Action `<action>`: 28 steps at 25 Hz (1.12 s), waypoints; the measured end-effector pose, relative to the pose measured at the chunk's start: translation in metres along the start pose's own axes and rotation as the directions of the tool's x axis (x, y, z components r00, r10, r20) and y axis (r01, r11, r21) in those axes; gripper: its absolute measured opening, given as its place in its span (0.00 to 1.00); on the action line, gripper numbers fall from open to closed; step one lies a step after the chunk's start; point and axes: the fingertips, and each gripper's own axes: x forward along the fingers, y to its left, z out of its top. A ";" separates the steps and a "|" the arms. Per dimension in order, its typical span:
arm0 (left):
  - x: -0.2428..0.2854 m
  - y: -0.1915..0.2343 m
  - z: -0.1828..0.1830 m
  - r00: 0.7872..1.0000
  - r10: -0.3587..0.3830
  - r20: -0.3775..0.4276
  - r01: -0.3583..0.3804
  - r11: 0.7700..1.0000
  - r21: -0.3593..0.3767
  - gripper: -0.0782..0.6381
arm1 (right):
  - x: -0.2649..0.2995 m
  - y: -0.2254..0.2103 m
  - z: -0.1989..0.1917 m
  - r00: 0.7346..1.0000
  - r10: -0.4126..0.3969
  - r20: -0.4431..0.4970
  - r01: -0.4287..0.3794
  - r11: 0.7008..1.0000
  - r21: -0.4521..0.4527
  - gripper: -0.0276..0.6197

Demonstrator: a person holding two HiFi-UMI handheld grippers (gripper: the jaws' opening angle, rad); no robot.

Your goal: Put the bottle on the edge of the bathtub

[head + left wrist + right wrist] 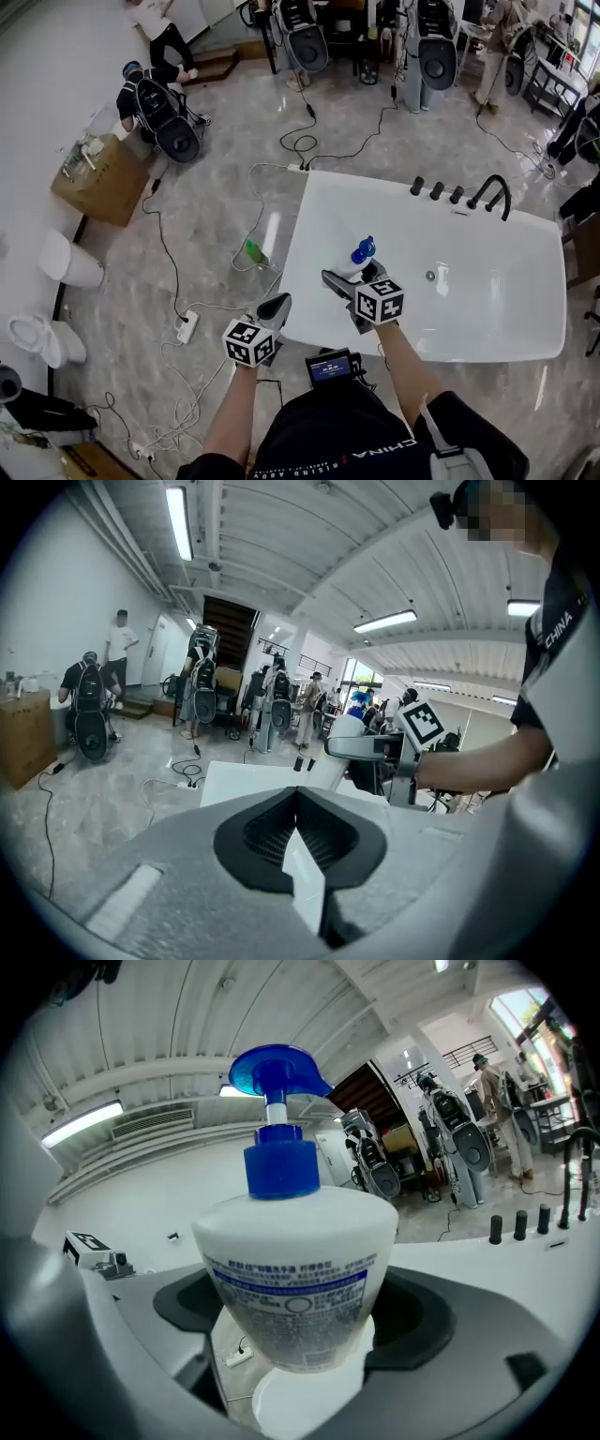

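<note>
A white bottle (353,271) with a blue pump top (363,250) is held upright over the left part of the white bathtub (302,234). My right gripper (356,276) is shut on it. In the right gripper view the bottle (295,1279) fills the middle, pinched at its lower body between the dark pads. My left gripper (276,309) hangs just outside the tub's left front corner, shut with nothing in it (298,819). The left gripper view also shows the bottle (349,731) and the right gripper (375,749) beyond the tub rim (239,782).
A black faucet (492,193) and black knobs (436,190) stand on the tub's far rim, with a drain (430,276) inside. On the floor lie a green bottle (253,251), a power strip with cables (186,326) and a cardboard box (98,178). A crouching person (150,98) is at the back.
</note>
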 end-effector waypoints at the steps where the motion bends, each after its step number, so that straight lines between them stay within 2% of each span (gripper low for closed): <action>1: 0.003 0.012 0.004 1.000 -0.004 -0.008 0.004 1.000 0.008 0.12 | 0.011 0.000 0.002 1.000 -0.002 0.000 0.002 1.000 0.006 0.78; 7: 0.025 0.077 0.036 1.000 -0.025 -0.006 0.025 0.999 0.022 0.12 | 0.066 0.006 0.023 1.000 -0.015 -0.009 0.014 1.000 -0.007 0.78; 11: 0.047 0.106 0.060 0.997 -0.071 -0.005 0.071 0.997 0.032 0.12 | 0.091 0.003 0.039 0.999 -0.041 -0.017 0.040 0.999 -0.028 0.78; 16: 0.076 0.155 0.074 0.990 -0.136 -0.027 0.137 0.990 0.036 0.12 | 0.131 -0.010 0.049 0.995 -0.104 -0.004 0.104 0.995 -0.008 0.78; 21: 0.118 0.206 0.085 0.973 -0.218 -0.072 0.223 0.972 0.075 0.12 | 0.180 -0.022 0.062 0.985 -0.173 0.019 0.173 0.985 0.009 0.78; 25: 0.140 0.238 0.101 0.948 -0.295 -0.121 0.306 0.947 0.092 0.12 | 0.211 -0.028 0.082 0.973 -0.227 0.034 0.226 0.974 0.025 0.78; 28: 0.147 0.251 0.116 0.939 -0.319 -0.129 0.332 0.938 0.099 0.12 | 0.221 -0.035 0.095 0.966 -0.257 0.038 0.256 0.966 0.039 0.78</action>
